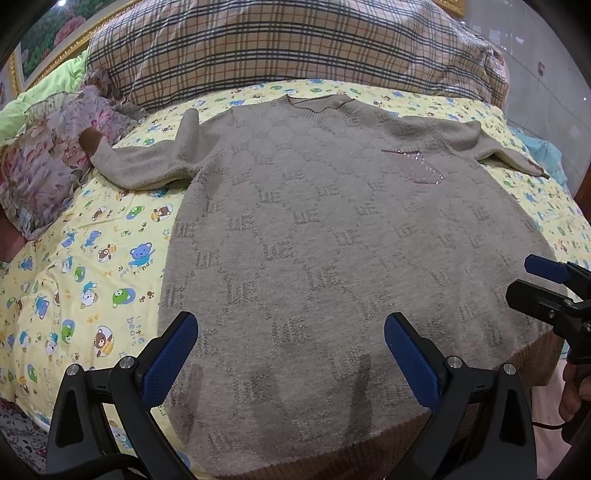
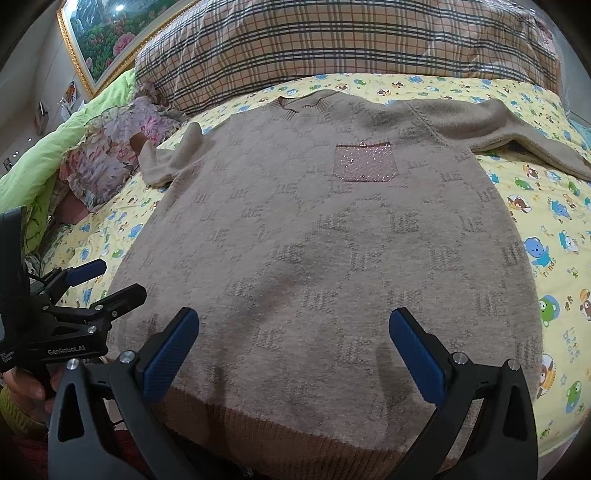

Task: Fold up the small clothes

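Observation:
A small beige knit sweater [image 1: 325,229] lies flat, front up, on a yellow bear-print sheet [image 1: 92,258]. It has a brown hem, brown cuffs and a shiny pink chest pocket [image 2: 364,162]. Both sleeves spread out to the sides. My left gripper [image 1: 291,354] is open and empty, hovering over the lower left part of the sweater [image 2: 314,240] near the hem. My right gripper [image 2: 293,350] is open and empty over the lower right part. Each gripper shows at the edge of the other's view: the right one [image 1: 543,284], the left one [image 2: 99,280].
A large plaid pillow [image 1: 280,48] lies behind the sweater's collar. A floral quilt [image 1: 55,147] and a green blanket [image 2: 40,155] are bunched at the left, under the left cuff. A framed flower picture [image 2: 107,33] hangs at the back left.

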`<state>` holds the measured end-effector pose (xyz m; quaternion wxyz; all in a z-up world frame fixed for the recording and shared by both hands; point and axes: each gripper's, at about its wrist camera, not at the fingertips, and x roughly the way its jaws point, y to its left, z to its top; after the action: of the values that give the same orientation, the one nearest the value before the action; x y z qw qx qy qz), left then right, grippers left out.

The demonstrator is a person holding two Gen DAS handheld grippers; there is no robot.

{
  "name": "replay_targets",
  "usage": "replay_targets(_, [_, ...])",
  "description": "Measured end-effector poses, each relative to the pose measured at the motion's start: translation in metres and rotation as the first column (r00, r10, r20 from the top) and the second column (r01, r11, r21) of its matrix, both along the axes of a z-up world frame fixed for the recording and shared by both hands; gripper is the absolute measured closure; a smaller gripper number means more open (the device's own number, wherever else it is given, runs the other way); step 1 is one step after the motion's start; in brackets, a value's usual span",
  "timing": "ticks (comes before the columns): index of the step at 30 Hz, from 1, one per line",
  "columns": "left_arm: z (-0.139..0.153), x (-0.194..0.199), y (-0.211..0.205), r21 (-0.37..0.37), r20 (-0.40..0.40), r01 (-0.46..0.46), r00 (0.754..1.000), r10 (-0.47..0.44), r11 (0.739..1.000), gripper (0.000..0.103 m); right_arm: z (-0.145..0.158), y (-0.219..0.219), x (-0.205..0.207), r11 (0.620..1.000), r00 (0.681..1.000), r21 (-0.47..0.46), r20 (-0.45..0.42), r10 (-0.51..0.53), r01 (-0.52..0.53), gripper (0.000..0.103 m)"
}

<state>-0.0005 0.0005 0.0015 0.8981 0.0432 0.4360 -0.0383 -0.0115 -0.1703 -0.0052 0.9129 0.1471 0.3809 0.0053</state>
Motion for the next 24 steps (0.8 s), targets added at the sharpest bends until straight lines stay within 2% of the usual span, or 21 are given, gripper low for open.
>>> replay_targets(11, [0.0004,-0.0001,-0.0035,0.012,0.002,0.023,1.0,-0.023,1.0,0.002,-0.0019,0.0029,0.0013,1.0,1.0,0.024,-0.001,0.003,-0.003,0.0])
replay_targets(24, [0.0003,0.0042,-0.0051,-0.015,0.017,0.034,0.999,-0.033,0.999,0.002,-0.0027,-0.0009,0.0035,0.999,1.0,0.042,-0.001,0.001,-0.001,0.0])
